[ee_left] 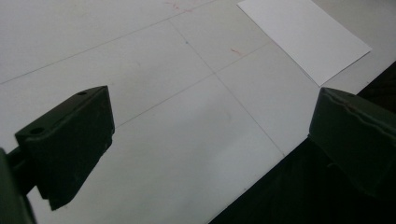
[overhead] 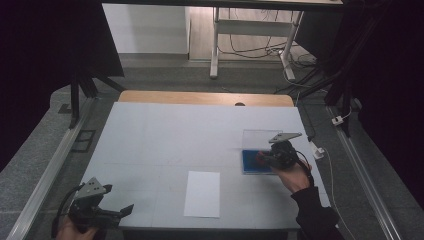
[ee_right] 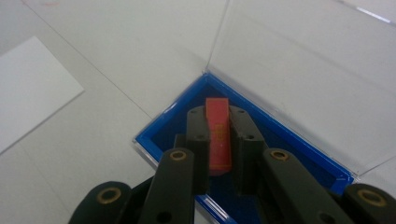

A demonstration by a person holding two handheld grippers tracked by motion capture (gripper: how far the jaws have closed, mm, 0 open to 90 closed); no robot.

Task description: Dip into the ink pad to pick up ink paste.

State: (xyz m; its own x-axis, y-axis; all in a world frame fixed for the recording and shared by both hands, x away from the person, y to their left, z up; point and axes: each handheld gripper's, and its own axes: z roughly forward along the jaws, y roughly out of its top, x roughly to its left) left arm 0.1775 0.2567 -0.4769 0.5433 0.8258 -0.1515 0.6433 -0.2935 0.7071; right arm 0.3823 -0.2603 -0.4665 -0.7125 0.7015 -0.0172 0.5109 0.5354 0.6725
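The tongs [ee_right: 219, 128] clamp a red block [ee_right: 218, 135] over the blue case [ee_right: 161, 123].

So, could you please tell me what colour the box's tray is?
Blue tray, clearest in the right gripper view.

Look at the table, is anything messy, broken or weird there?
Nothing stands out. The blue box sits flat on the table with its clear lid standing open. The right gripper holds a red block over the box. The sheet of paper lies flat, and the left gripper is open near the table's edge.
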